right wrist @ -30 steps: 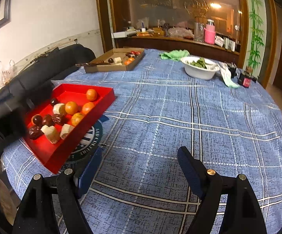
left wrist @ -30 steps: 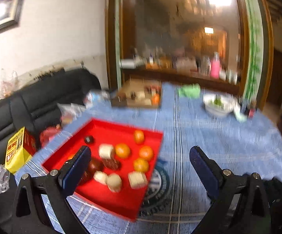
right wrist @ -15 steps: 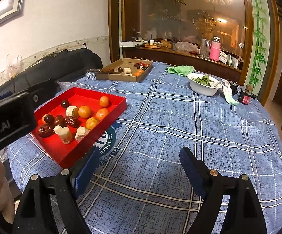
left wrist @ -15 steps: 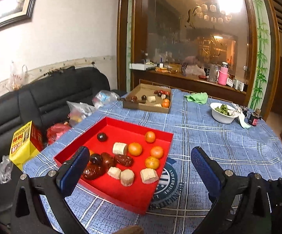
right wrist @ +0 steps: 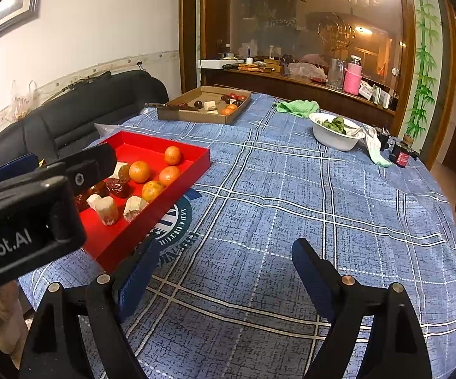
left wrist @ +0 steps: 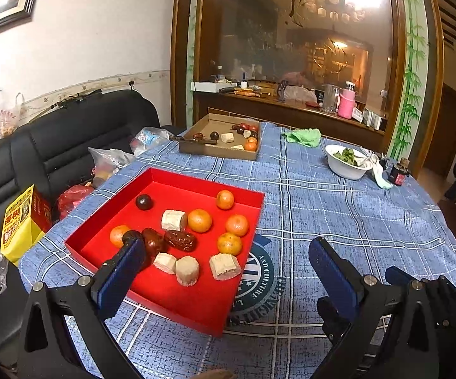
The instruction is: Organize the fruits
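In the left wrist view, the left gripper [left wrist: 228,271] hung with its blue-padded jaws spread wide and empty above the near edge of the shallow red rectangular tray [left wrist: 243,268]. Inside lay five orange mandarins [left wrist: 199,220], pale cut chunks [left wrist: 187,270], wrinkled dark-red dates [left wrist: 180,240] and a dark round fruit [left wrist: 143,202], loosely mixed. A brown cardboard box [left wrist: 218,151] farther back held more of the same.

In the right wrist view, the right gripper [right wrist: 224,271] was likewise released, holding nothing, over bare blue plaid tablecloth [right wrist: 291,195] to the tray's right.

Whether sorting was starting or ending, the fruits' spread could not settle; any pick would call for closing gently on one piece.
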